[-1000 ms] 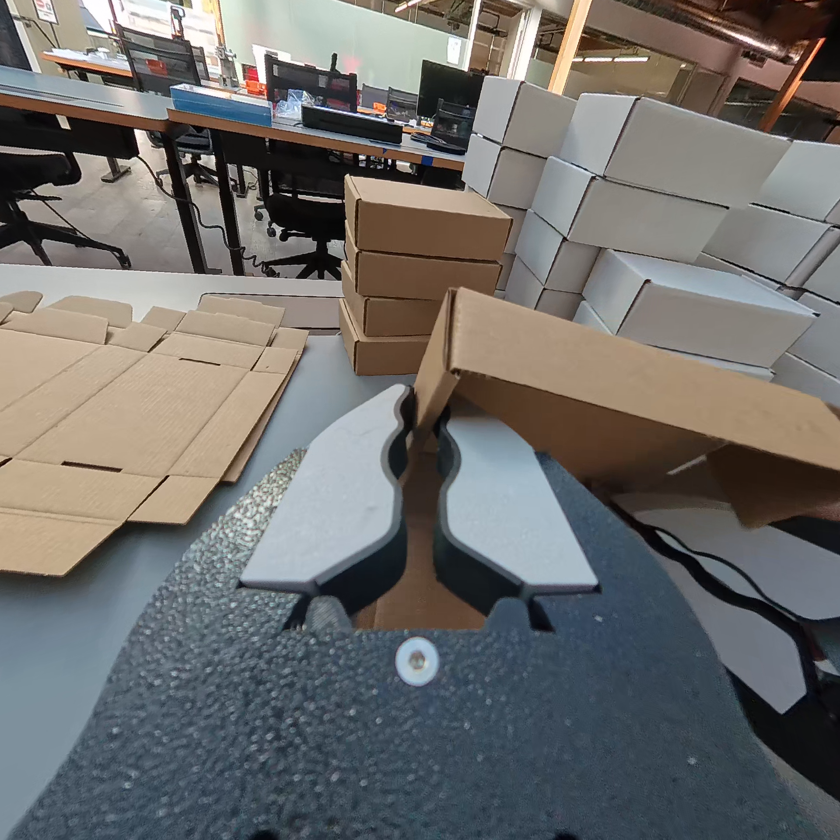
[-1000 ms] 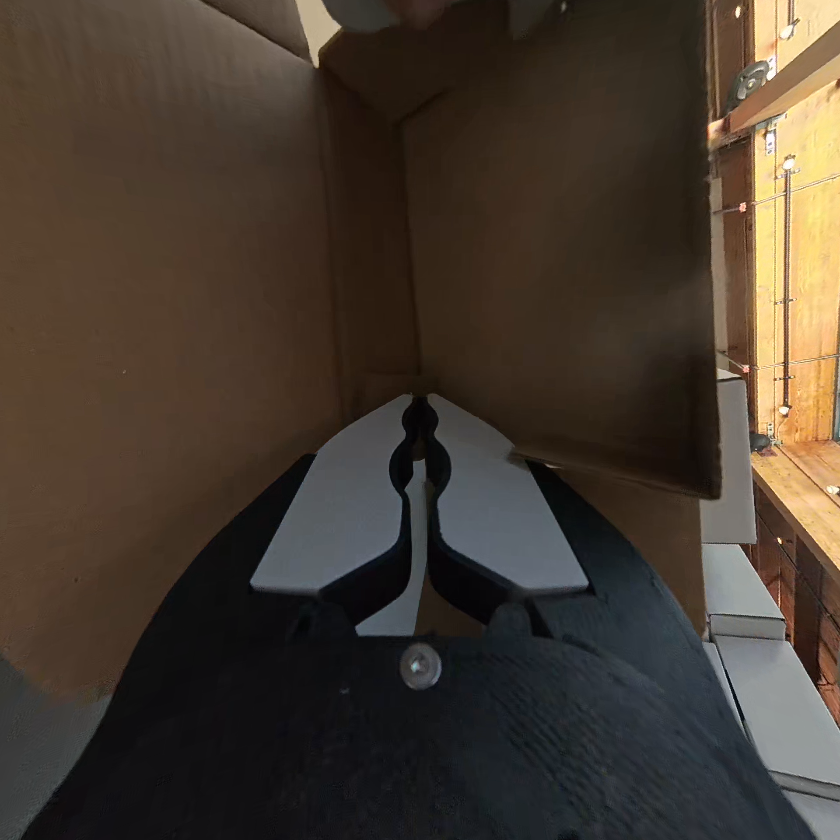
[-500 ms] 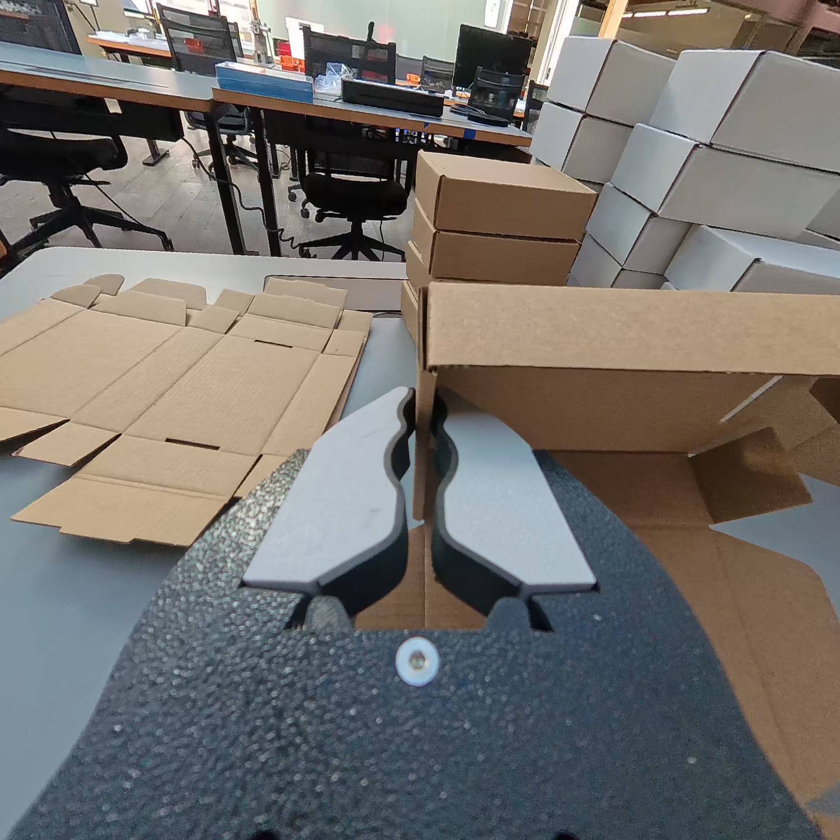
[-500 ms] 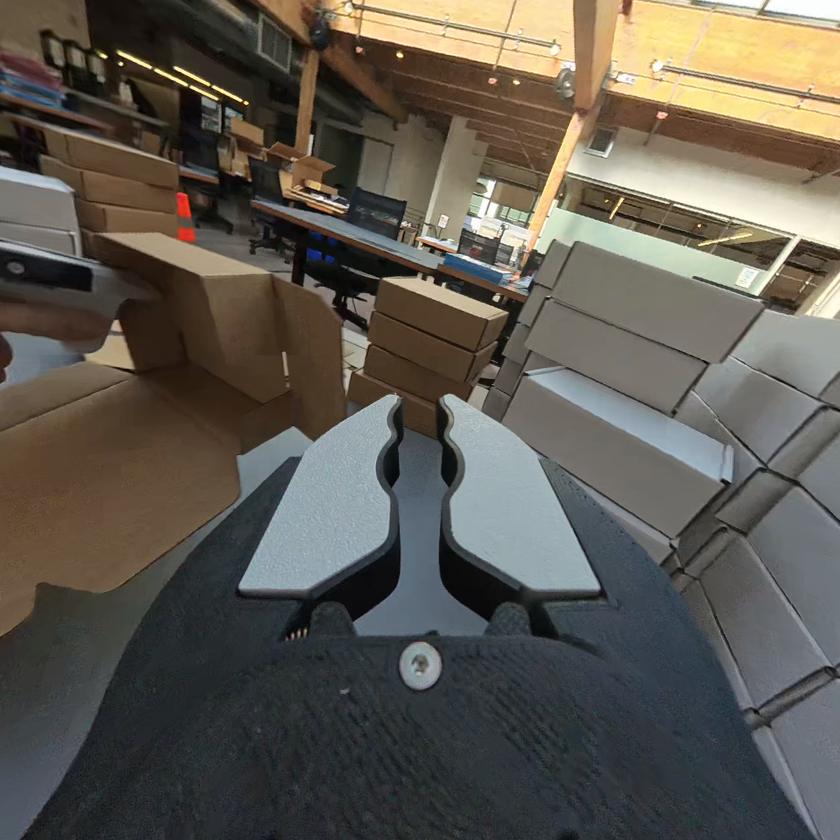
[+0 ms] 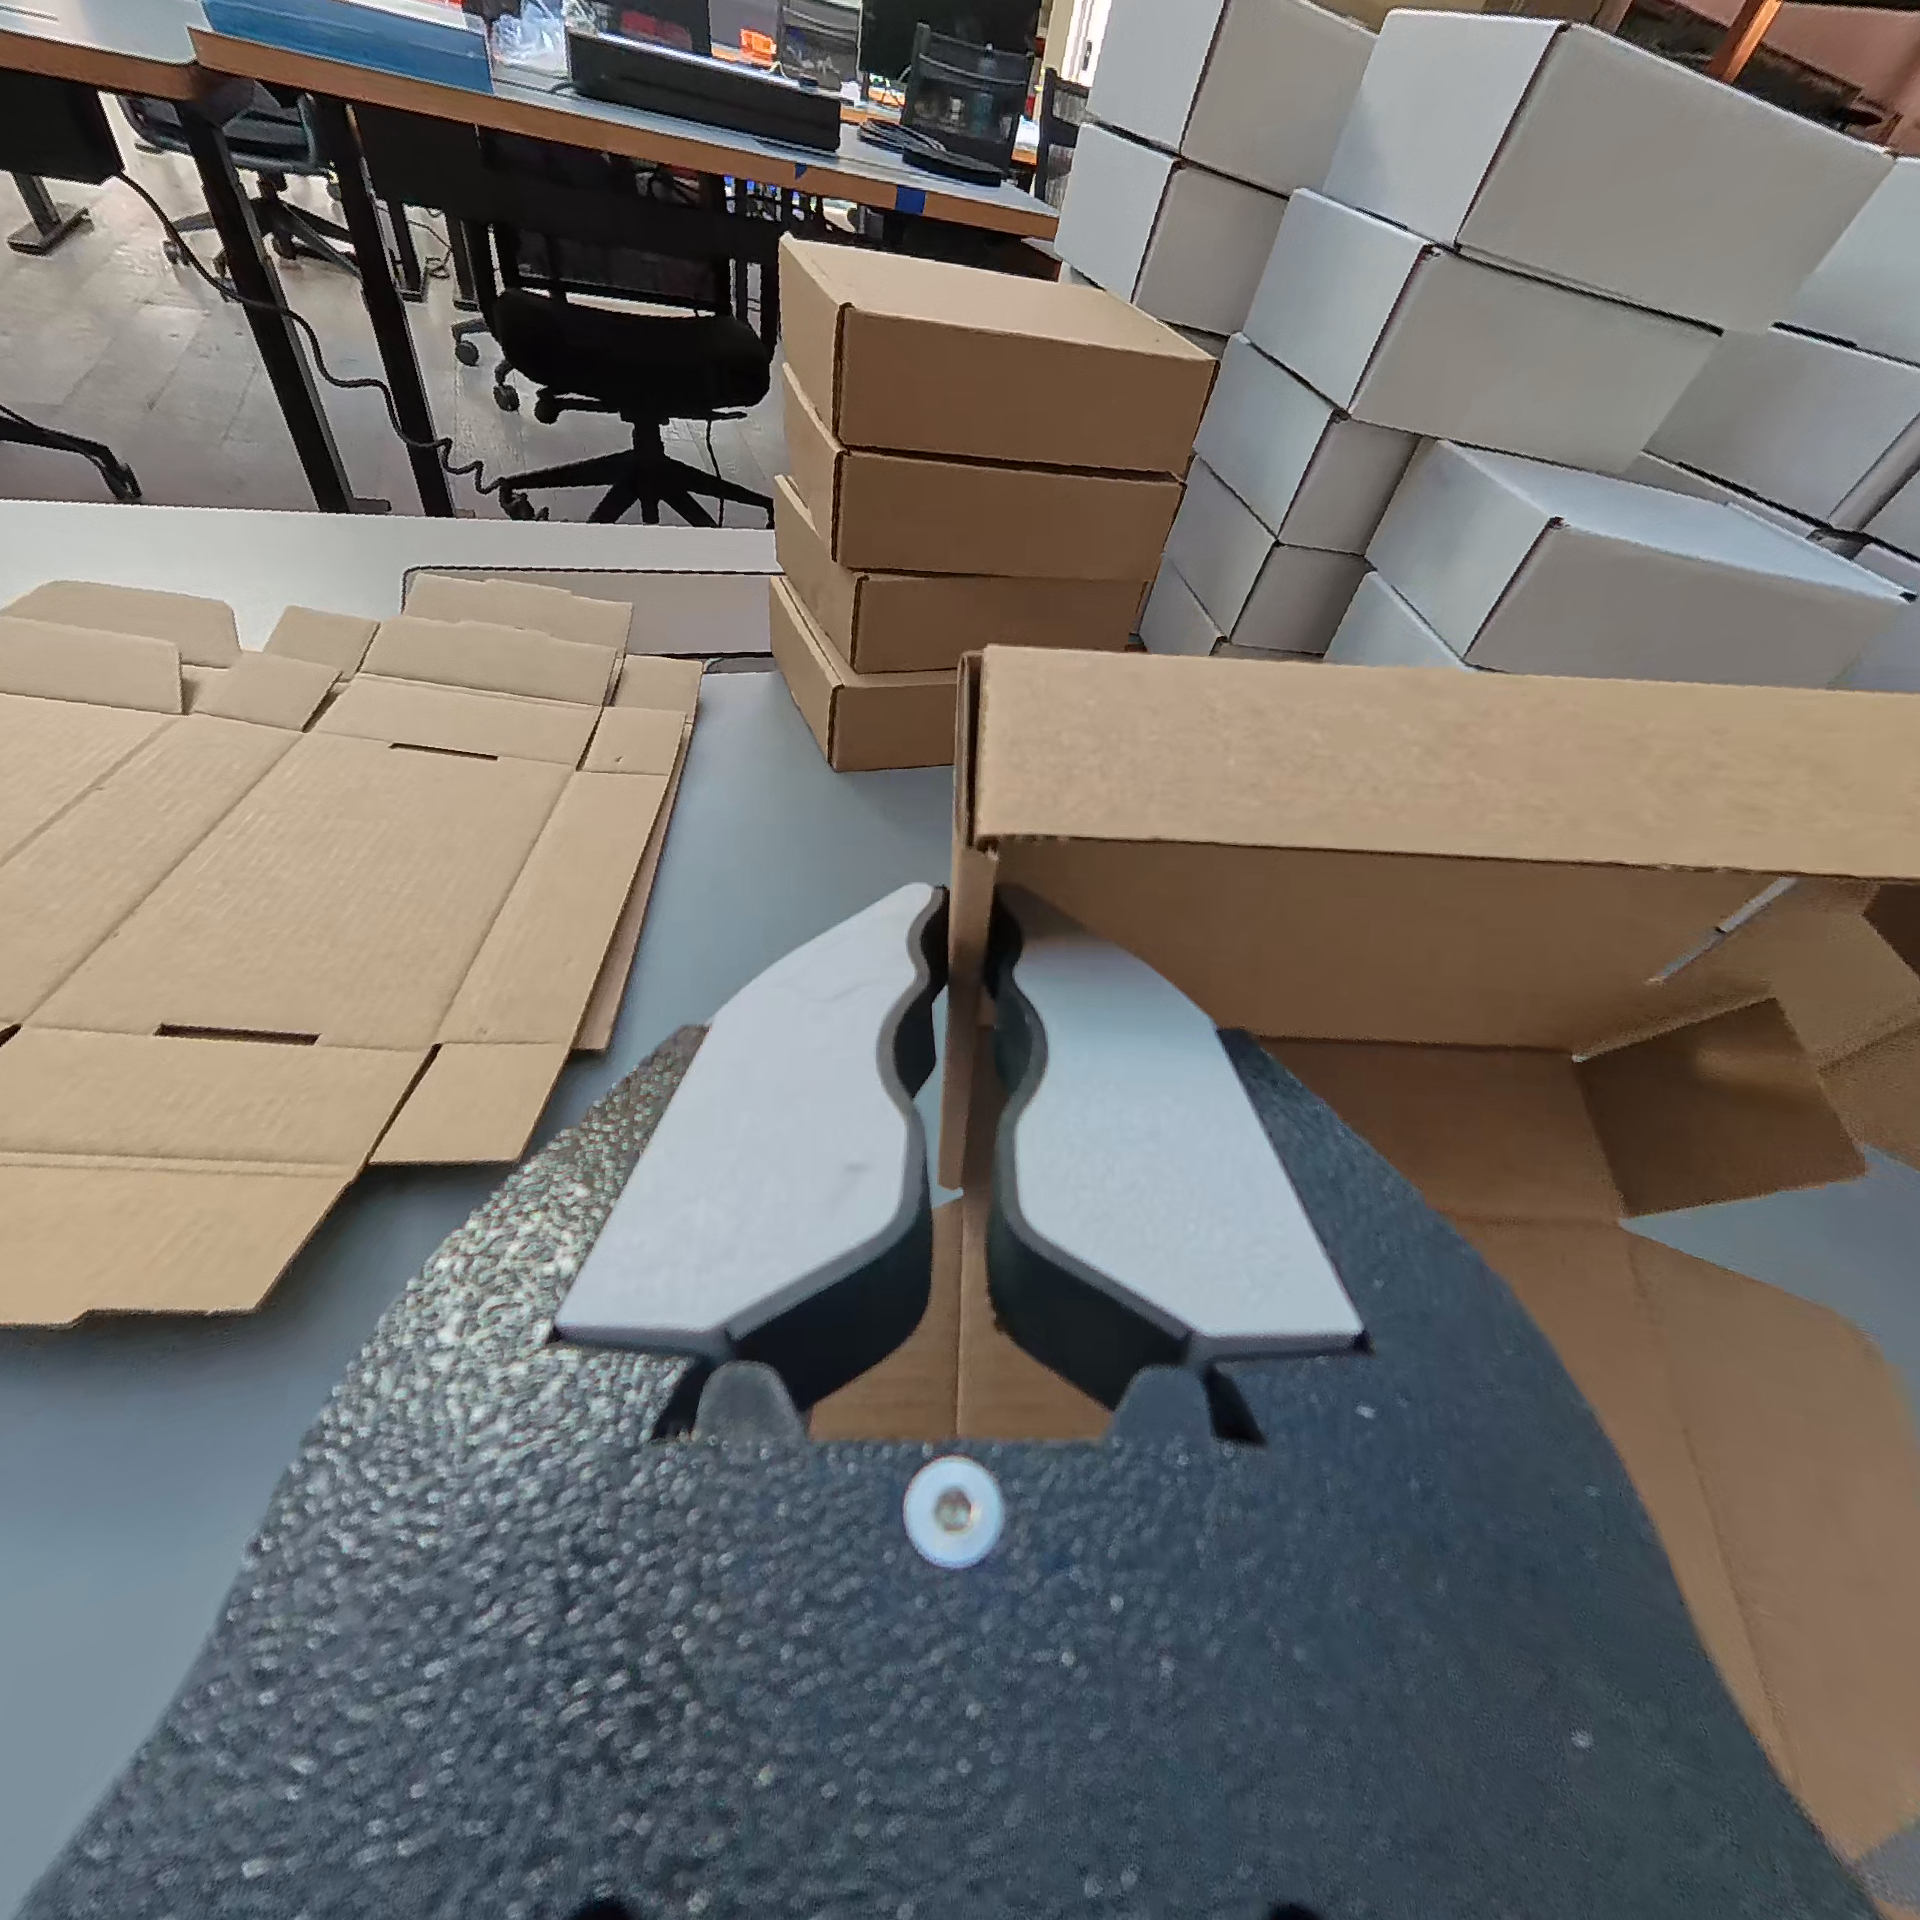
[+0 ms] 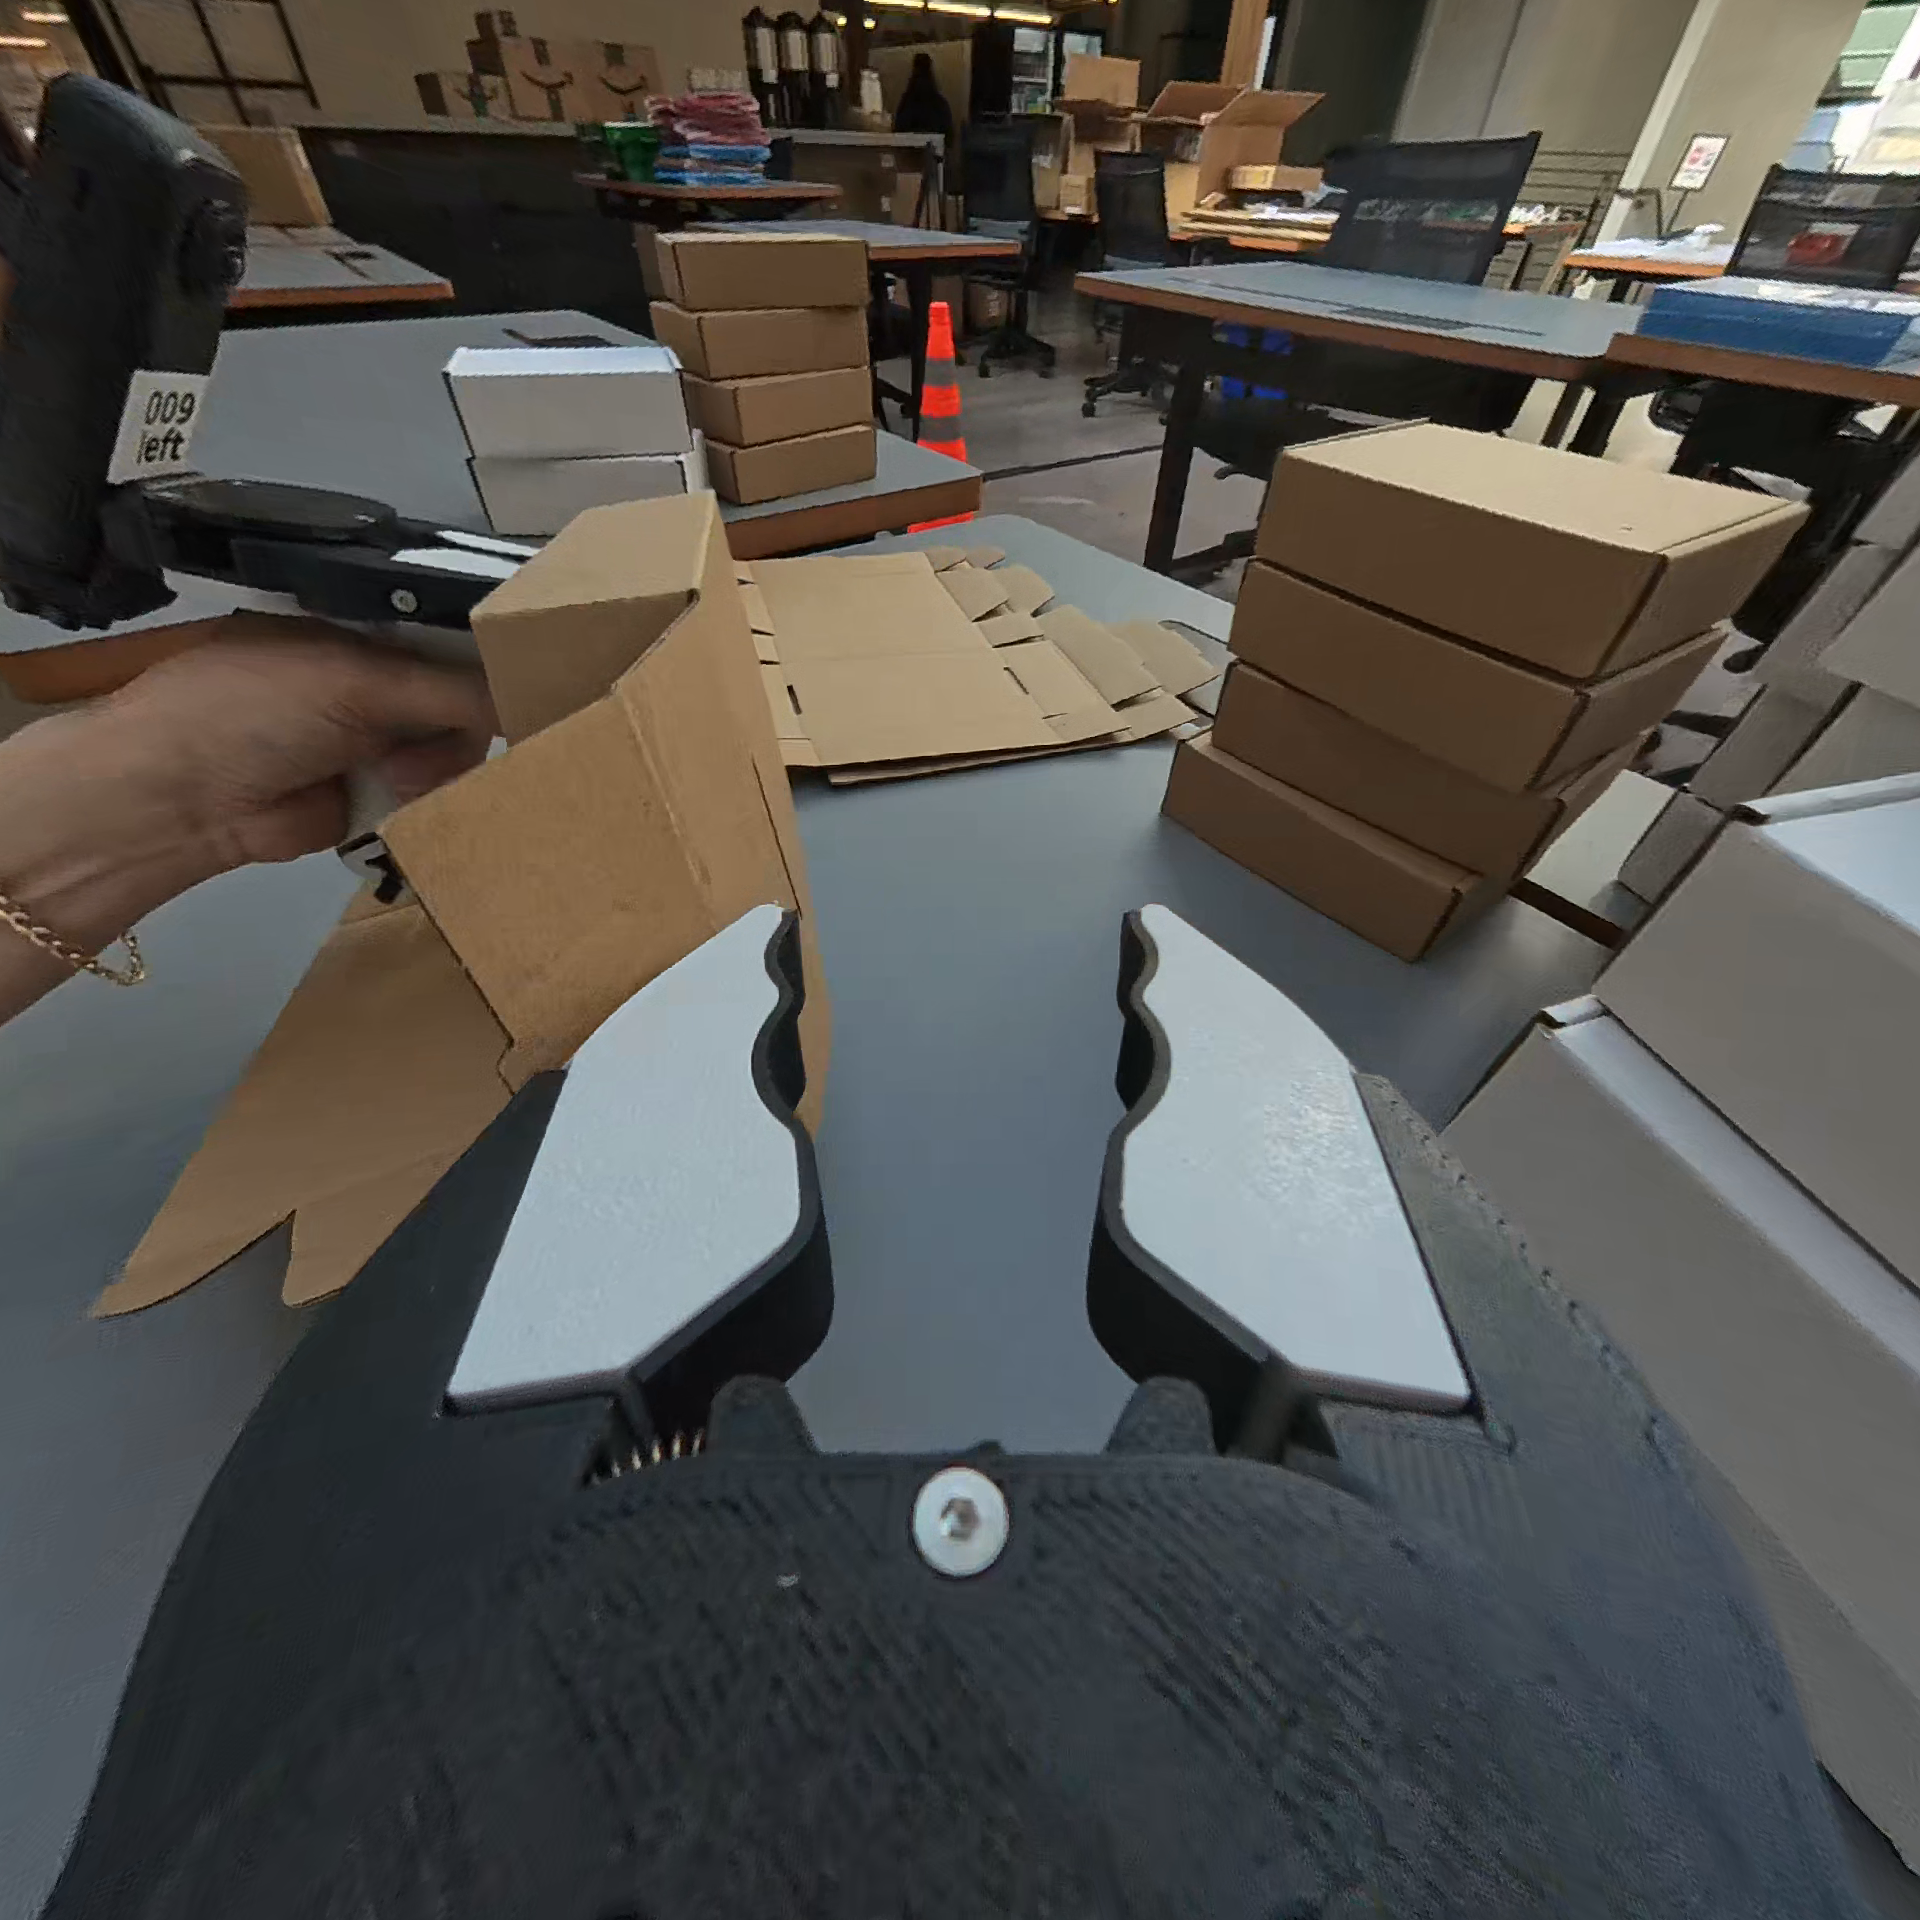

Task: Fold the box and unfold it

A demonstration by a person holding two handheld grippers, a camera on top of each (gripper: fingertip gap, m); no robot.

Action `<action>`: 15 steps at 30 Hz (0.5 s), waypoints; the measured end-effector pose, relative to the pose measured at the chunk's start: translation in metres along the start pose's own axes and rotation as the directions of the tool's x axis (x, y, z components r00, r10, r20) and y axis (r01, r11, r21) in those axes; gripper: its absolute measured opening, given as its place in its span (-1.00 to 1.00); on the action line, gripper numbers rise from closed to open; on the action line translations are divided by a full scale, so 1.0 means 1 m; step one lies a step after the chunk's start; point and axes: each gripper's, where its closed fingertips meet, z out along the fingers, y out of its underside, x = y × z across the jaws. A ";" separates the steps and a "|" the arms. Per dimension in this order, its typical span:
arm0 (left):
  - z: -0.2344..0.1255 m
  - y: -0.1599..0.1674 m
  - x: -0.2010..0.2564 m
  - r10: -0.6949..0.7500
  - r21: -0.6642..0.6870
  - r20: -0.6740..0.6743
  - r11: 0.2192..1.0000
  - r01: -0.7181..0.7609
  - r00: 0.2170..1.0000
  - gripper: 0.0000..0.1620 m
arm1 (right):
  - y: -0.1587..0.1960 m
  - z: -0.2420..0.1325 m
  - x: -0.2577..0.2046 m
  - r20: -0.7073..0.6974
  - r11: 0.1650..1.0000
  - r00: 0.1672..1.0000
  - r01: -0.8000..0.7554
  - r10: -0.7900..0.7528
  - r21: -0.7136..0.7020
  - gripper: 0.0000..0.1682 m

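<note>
My left gripper is pinched on an upright side wall of the half-folded brown corrugated cardboard box, its grey fingers pressed against either face of that thin panel. The box sits on the grey table, its long wall standing and its base and loose flaps lying flat toward me and out to the box's right.

My right gripper hangs spread wide with nothing between its fingers, only bare tabletop showing in the gap. Its left finger lies just beside the box's near corner; I cannot tell whether the two touch. From the right wrist view I also see the left gripper at the box's far side, with the hand that carries it close against the cardboard.

Around the box: behind it stands a stack of four closed brown cardboard boxes, near but apart from it. To the box's left lie flat unfolded brown cardboard blanks, layered on the table. Behind and to the box's right rises a wall of closed white cardboard boxes, which crowds that side closely. Beyond the stack, off the table, are desks and a black office chair, and an orange traffic cone stands on the floor farther back.
</note>
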 end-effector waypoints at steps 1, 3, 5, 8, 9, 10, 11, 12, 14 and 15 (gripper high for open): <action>0.000 -0.001 -0.001 0.001 -0.001 0.006 1.000 -0.001 1.000 -0.93 | 0.002 0.003 -0.007 0.025 1.000 0.999 0.023 -0.022 -0.021 -0.30; 0.000 -0.002 -0.004 0.002 -0.001 0.019 1.000 -0.002 1.000 -0.93 | 0.005 0.007 -0.019 0.061 0.996 0.996 0.067 -0.064 -0.062 -0.37; 0.000 -0.003 -0.006 -0.005 0.000 0.028 1.000 0.005 1.000 -0.93 | 0.006 0.009 -0.032 0.108 0.991 0.989 0.108 -0.099 -0.078 -0.56; 0.000 -0.005 -0.005 -0.015 0.006 0.032 1.000 0.015 0.999 -0.93 | 0.001 0.015 -0.051 0.165 0.993 0.982 0.102 -0.091 -0.056 -0.66; 0.000 -0.006 -0.005 -0.014 0.010 0.034 1.000 0.014 0.999 -0.93 | 0.000 0.017 -0.055 0.171 0.994 0.981 0.100 -0.090 -0.052 -0.70; 0.000 -0.006 -0.004 -0.015 0.013 0.037 1.000 0.015 0.999 -0.93 | 0.001 0.020 -0.058 0.170 0.993 0.981 0.107 -0.096 -0.053 -0.71; 0.000 -0.007 -0.005 -0.018 0.015 0.039 1.000 0.018 0.999 -0.93 | 0.002 0.022 -0.060 0.172 0.992 0.979 0.116 -0.104 -0.056 -0.70; -0.001 -0.007 -0.005 -0.019 0.016 0.040 1.000 0.018 0.999 -0.93 | 0.003 0.024 -0.062 0.174 0.991 0.979 0.120 -0.109 -0.056 -0.69; -0.002 -0.007 -0.008 -0.023 0.018 0.047 1.000 0.022 0.999 -0.93 | 0.003 0.027 -0.062 0.156 0.992 0.981 0.123 -0.117 -0.035 -0.61; -0.002 -0.007 -0.008 -0.027 0.018 0.045 0.999 0.026 0.999 -0.93 | 0.002 0.027 -0.064 0.155 0.992 0.980 0.128 -0.124 -0.013 -0.56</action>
